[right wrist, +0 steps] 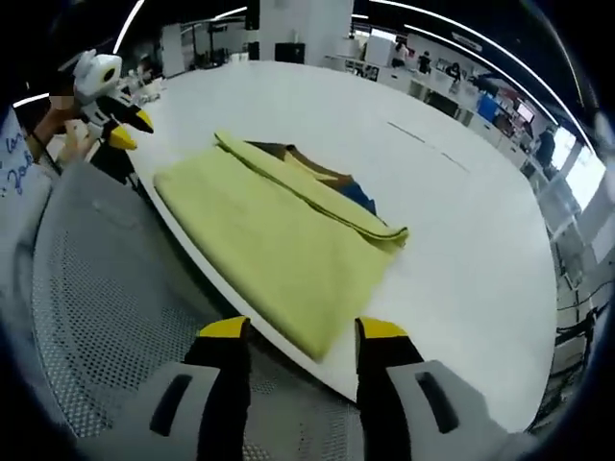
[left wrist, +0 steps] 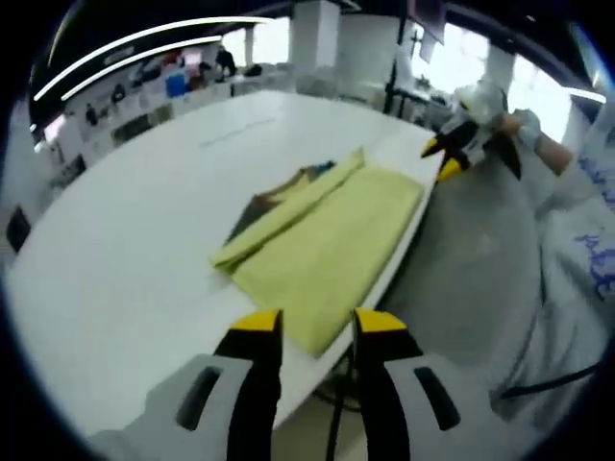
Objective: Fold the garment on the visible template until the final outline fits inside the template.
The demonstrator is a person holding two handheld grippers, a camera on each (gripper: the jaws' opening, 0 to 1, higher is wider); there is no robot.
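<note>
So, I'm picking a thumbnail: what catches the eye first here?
The yellow garment, folded lengthwise, lies at the white table's near edge over a dark template. Both grippers hover off the table, open and empty: the left gripper at one end, the right gripper at the other.

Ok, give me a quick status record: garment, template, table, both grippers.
garment: yellow garment, folded, lying at the near table edge
template: brown and blue sheet showing from under the garment's far side
table: white table
left gripper: left gripper open, holding nothing, off the garment
right gripper: right gripper open, holding nothing, off the garment
</note>
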